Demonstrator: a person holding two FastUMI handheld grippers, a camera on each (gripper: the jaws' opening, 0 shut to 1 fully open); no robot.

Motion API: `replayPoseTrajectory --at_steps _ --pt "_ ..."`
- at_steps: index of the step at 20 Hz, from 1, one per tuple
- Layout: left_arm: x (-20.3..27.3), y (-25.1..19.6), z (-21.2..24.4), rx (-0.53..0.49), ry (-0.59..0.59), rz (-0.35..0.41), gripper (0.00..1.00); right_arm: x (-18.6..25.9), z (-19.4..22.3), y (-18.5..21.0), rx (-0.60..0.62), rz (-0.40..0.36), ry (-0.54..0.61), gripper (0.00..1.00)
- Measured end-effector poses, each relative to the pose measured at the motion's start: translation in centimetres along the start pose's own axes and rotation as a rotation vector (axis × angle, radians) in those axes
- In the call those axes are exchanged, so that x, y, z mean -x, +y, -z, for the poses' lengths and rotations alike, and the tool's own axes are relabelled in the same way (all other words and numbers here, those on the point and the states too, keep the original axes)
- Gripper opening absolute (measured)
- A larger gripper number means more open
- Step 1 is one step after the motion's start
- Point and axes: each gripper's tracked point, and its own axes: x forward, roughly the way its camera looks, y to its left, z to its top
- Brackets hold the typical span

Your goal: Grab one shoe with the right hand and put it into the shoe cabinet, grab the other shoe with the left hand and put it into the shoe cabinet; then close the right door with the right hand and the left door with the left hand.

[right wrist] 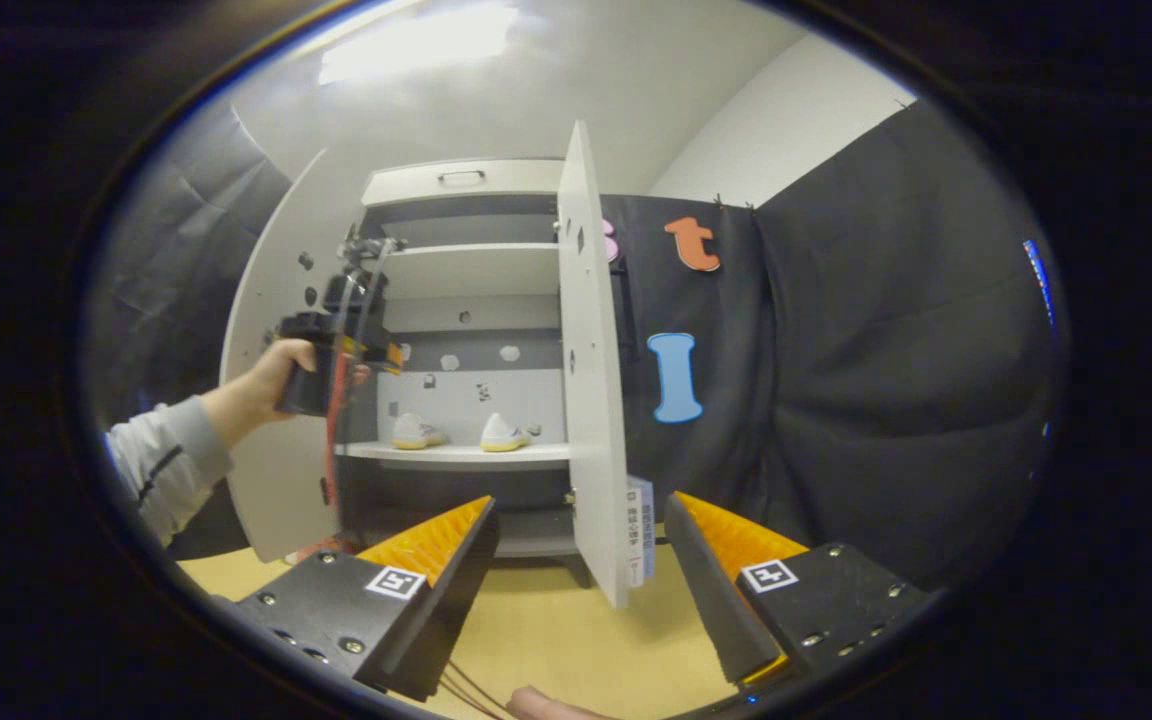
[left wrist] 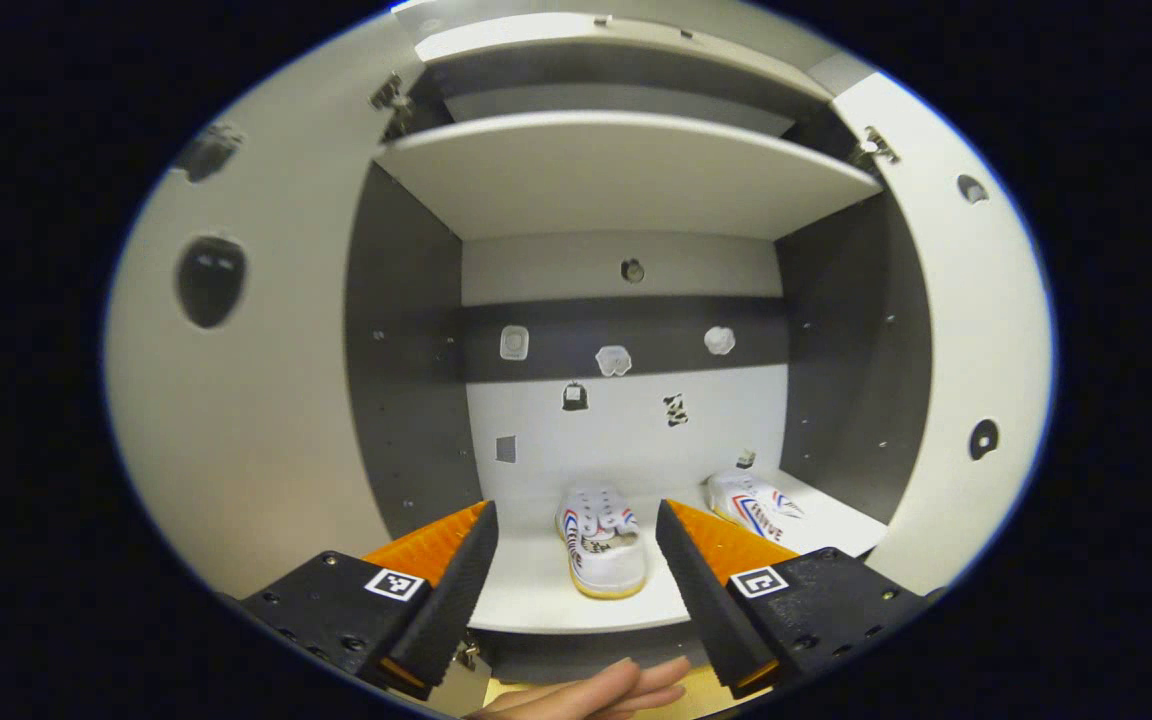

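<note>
Shoes [left wrist: 604, 540] on cabinet shelf [left wrist: 536, 590]

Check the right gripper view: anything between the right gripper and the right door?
Nothing: right gripper is open, with only bare floor before the right door edge.

Cabinet mouth [left wrist: 576, 620] open – both doors [right wrist: 591, 380] swung wide, shoes [left wrist: 601, 545] on shelf.

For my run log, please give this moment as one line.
shoes: on cabinet shelf | doors: open | left gripper: open | right gripper: open
</note>
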Motion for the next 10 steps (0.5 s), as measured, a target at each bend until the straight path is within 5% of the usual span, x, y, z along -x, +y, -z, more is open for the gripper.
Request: replayPoseTrajectory --at_steps 6,10 --pt "11.0 -0.1 -1.3 -0.056 -0.115 0.085 0.98 -2.5 -0.8 -4.0 0.060 0.094 0.031 0.99" --pt "16.4 0.5 0.7 0.014 -0.136 0.155 0.97 -5.2 -4.1 -8.4 0.090 0.115 0.030 0.99"
